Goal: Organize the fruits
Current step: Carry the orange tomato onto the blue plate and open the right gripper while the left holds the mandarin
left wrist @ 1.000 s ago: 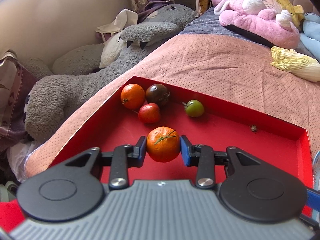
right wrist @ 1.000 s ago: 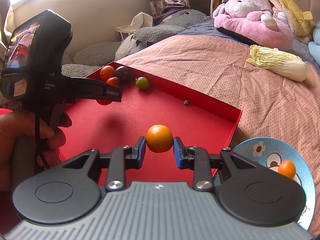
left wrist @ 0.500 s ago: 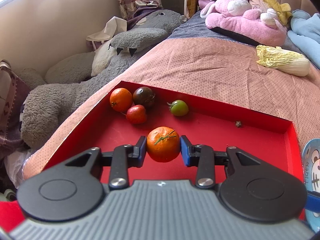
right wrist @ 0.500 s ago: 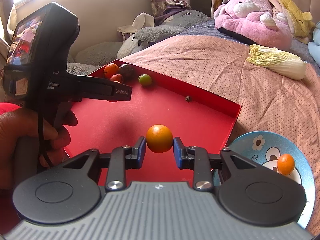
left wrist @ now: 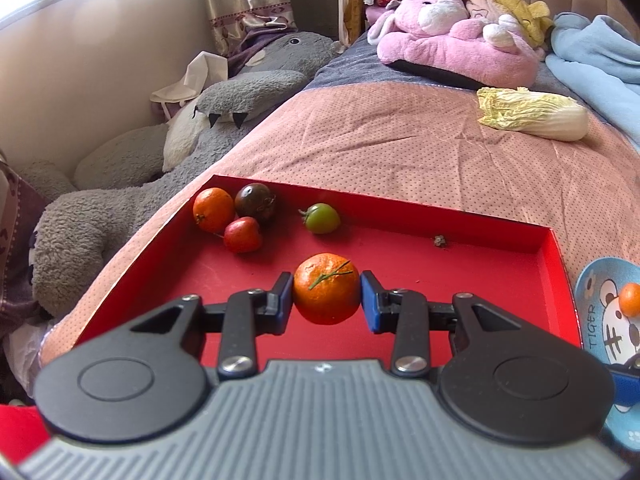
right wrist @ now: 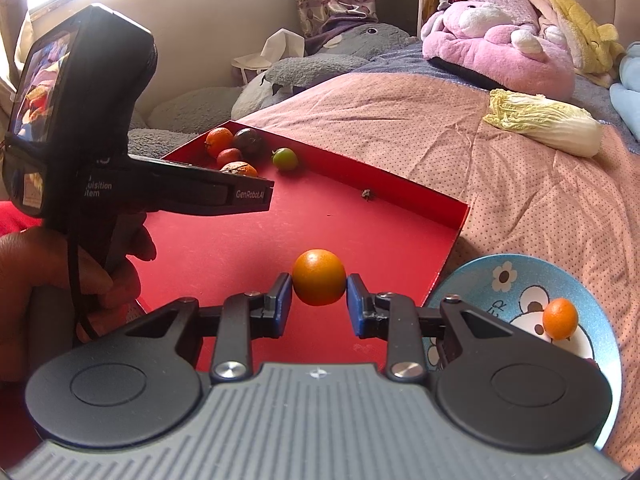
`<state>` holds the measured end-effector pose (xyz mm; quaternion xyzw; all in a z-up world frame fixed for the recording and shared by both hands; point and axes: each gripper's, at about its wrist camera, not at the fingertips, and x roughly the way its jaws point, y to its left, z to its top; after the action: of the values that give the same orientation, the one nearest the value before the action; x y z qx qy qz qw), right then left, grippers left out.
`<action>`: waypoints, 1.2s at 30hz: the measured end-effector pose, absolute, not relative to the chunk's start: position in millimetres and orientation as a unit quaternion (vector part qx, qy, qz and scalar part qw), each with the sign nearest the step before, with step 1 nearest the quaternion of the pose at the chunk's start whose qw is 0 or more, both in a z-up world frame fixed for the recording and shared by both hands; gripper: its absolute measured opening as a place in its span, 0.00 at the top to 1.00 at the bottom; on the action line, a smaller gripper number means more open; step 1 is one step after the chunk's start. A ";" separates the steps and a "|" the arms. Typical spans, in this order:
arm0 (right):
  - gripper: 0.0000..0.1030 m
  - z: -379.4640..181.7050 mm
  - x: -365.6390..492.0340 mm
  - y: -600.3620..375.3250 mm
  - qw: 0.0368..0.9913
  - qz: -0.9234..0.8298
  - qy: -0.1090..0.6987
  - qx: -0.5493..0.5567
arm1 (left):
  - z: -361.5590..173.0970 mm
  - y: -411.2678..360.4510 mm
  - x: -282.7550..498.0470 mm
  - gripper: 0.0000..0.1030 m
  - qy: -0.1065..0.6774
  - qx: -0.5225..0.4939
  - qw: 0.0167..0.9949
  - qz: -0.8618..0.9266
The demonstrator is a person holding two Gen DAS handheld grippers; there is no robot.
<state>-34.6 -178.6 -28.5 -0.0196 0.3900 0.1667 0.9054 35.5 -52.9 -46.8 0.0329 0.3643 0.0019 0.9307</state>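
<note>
- The left gripper (left wrist: 327, 295) is clamped on a mandarin (left wrist: 326, 288). Its peel is rough and dimpled, with a thin green stem across the top, and the blue pads press it from both sides.
- The right gripper (right wrist: 319, 298) is clamped on a smooth orange fruit (right wrist: 319, 282), round and without a stem, also between two blue pads.
- Both grippers have black plastic arms with metal rivets and a grey ribbed body. In the right wrist view a hand (right wrist: 36, 280) holds the black handle of the left one.
- Under both held fruits is one red tray (left wrist: 460, 280), flat, rectangular, with a low straight wall; it looks like cardboard.
- Just beside the right edge of the tray lies one round blue plate (right wrist: 520, 280) with cartoon bears and a flower on it. One small oval orange fruit (right wrist: 560, 318) sits in it.
- In the far left corner of the tray there are four fruits: one orange mandarin (left wrist: 213, 209), one dark purple round fruit (left wrist: 255, 202) and one small red fruit (left wrist: 242, 234) touching each other, and one glossy green tomato (left wrist: 321, 218) a little apart on the right.
- One small brown crumb (left wrist: 440, 241) lies near the far wall.
- The tray rests on a pink blanket (left wrist: 400, 152) with small dots and soft wrinkles.
- Farther, one napa cabbage (left wrist: 532, 114), pale and crinkled, lies on the blanket.
- At the back are two plush toys: a grey fluffy one (left wrist: 120, 184) at the left, a pink one (left wrist: 452, 46) on the bed.
</note>
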 end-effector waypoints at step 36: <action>0.66 -23.6 -59.6 -228.5 0.915 0.122 0.383 0.004 | -43.9 -80.9 16.3 0.62 0.342 0.058 0.936 -0.063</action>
<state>-59.6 -228.5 -23.6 0.0037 0.3834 0.1220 0.9155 16.3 -80.9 -43.9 0.0578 0.3417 -0.0628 0.9359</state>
